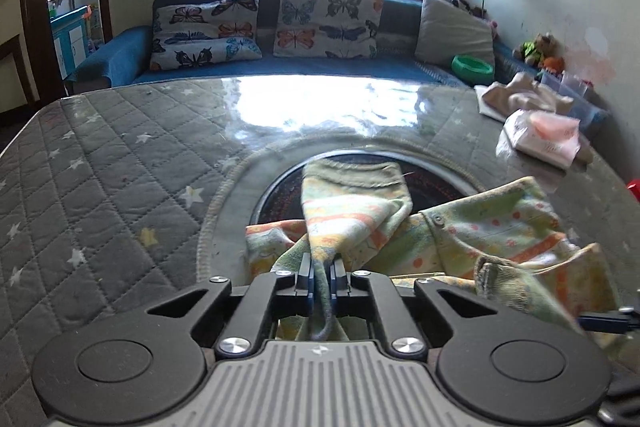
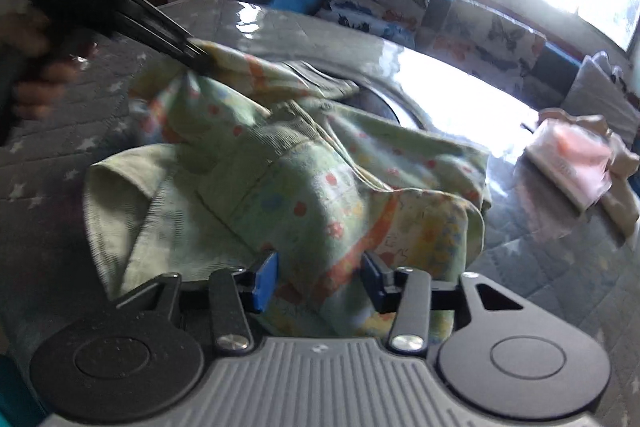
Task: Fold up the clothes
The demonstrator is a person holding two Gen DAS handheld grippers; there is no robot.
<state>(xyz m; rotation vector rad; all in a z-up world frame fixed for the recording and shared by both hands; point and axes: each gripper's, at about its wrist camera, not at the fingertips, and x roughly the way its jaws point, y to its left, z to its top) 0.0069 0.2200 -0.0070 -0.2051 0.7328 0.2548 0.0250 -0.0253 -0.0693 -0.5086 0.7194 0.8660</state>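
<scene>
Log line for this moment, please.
left gripper: shut on green garment | right gripper: open, fabric between | quilted table

both wrist views close over garment (image 1: 400, 227), facing sofa (image 1: 240, 75).

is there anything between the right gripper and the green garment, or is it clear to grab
Nothing visible stands in the way. The green patterned garment already lies between the fingers of the right gripper, whose jaws stand apart around a fold of it. The left gripper is shut on another part of the same garment, off to the side.
</scene>
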